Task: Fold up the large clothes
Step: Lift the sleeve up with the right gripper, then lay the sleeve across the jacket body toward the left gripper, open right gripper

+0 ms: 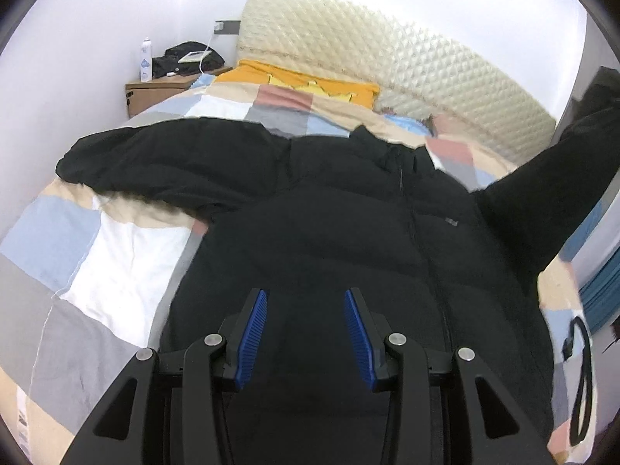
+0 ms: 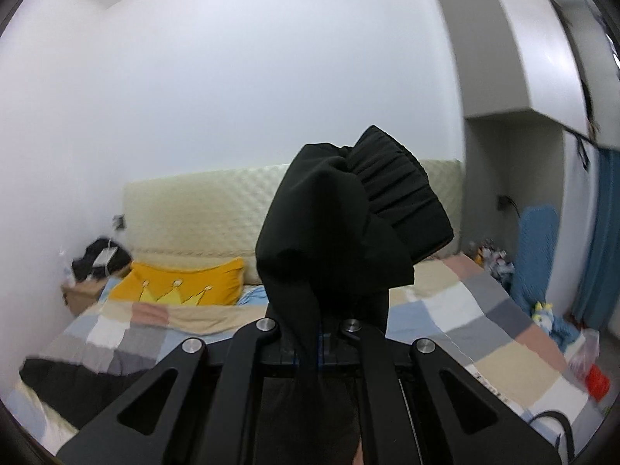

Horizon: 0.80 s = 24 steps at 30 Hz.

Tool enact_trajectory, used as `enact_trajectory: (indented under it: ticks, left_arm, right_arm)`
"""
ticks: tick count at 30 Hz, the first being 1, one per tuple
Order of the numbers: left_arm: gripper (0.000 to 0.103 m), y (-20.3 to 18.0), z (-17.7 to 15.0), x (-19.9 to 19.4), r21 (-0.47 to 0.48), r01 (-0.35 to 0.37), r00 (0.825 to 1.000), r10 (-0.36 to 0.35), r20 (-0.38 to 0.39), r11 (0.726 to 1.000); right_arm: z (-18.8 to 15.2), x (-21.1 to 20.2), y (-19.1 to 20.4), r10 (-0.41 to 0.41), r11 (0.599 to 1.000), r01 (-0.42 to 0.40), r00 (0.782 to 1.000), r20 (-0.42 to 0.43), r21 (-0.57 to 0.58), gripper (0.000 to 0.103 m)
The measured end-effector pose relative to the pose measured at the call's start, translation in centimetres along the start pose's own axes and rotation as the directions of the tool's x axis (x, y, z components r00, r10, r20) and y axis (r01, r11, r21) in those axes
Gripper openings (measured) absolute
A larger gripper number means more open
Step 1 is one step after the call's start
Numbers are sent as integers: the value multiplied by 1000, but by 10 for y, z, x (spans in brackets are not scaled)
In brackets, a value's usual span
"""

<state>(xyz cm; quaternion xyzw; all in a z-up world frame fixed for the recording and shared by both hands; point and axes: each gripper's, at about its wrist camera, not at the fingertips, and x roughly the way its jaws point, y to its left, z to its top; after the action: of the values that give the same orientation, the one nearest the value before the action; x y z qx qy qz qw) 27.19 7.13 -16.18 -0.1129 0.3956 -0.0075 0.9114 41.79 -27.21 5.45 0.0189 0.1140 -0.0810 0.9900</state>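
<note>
Right gripper [image 2: 316, 343] raised near level, clamped on jacket sleeve [image 2: 348, 224]; left gripper [image 1: 306, 329] angled down over jacket [image 1: 329, 213], part-open, empty.

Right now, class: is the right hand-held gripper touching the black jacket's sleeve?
Touching. The right wrist view shows the right hand-held gripper shut on the sleeve, its cuff bunched up above the closed fingers.

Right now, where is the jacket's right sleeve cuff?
The ribbed cuff is lifted off the bed, bunched above the right hand-held gripper, which is shut on the sleeve. In the left wrist view, that sleeve rises at the right, away from the black jacket.
</note>
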Motion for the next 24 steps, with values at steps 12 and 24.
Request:
enact_trajectory:
  ticks: [12,24]
  left_arm:
    - [42,17,-6,2,13,-9,1000,9,6,1000]
    - [42,26,-6,5,-2,-32,999,32,-3,999]
  right_arm:
    - [-94,23,154,243,961,-257,961,-132,-107,5]
    - [-212,53,249,391,890,-441,868,-307,-113,7]
